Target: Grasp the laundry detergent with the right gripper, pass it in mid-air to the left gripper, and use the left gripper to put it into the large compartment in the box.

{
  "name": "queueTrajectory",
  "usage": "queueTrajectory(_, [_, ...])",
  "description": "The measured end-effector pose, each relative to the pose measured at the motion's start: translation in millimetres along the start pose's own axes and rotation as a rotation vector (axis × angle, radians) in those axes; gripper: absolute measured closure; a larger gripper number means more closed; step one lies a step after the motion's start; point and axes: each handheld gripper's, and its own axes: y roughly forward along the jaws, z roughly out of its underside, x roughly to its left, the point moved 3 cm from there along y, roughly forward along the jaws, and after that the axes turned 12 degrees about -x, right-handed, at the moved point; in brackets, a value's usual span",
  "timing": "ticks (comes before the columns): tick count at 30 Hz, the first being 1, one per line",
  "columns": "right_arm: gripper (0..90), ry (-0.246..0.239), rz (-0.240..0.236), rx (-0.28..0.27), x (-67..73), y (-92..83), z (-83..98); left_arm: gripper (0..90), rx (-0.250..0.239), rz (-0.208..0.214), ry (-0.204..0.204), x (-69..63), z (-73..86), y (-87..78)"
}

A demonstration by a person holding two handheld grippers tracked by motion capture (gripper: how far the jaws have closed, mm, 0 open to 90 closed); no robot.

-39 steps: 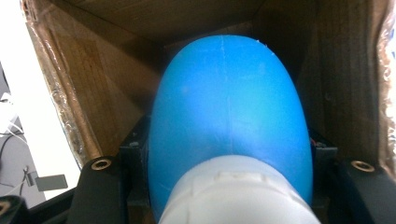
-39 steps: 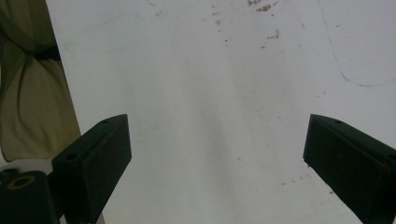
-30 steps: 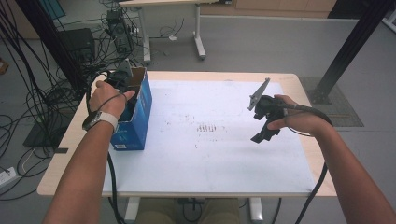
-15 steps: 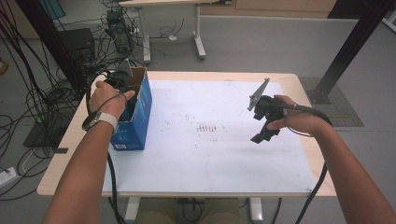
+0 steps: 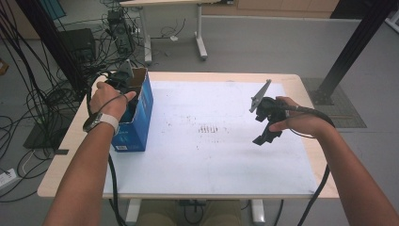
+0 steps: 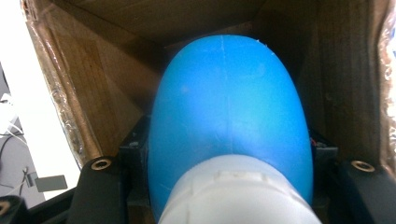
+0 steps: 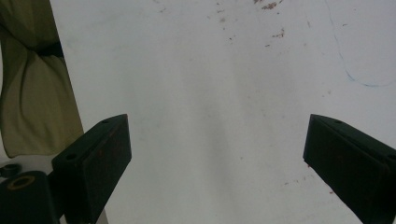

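My right hand-held gripper (image 5: 267, 126) hangs above the bench (image 5: 197, 155) at about three o'clock on the white sheet (image 5: 211, 160), its jaws spread wide with nothing between them, bare stained sheet showing beneath in the right gripper view. Farther off, at about ten o'clock, my left hand-held gripper (image 5: 123, 81) is sunk into the open top of the blue cardboard box (image 5: 136, 120) standing at the sheet's left edge. Inside, between brown cardboard walls, its jaws are clamped on a blue rounded object with a white end (image 6: 231, 130), which sits down in the box.
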Motion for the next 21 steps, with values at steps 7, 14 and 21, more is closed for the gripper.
queueTrajectory(7, [7.5,-0.004,-0.001,0.001,0.1,0.6,-1.8,37.7,-0.002,-0.001,0.001,-0.2,0.1,-0.1])
queueTrajectory(14, [7.5,-0.001,-0.002,-0.001,0.4,1.2,-1.8,37.7,-0.004,0.001,0.001,0.3,0.0,0.0])
queueTrajectory(21, [7.5,0.002,-0.002,0.001,0.7,1.3,-1.3,37.6,-0.007,0.004,0.004,0.1,0.0,0.0])
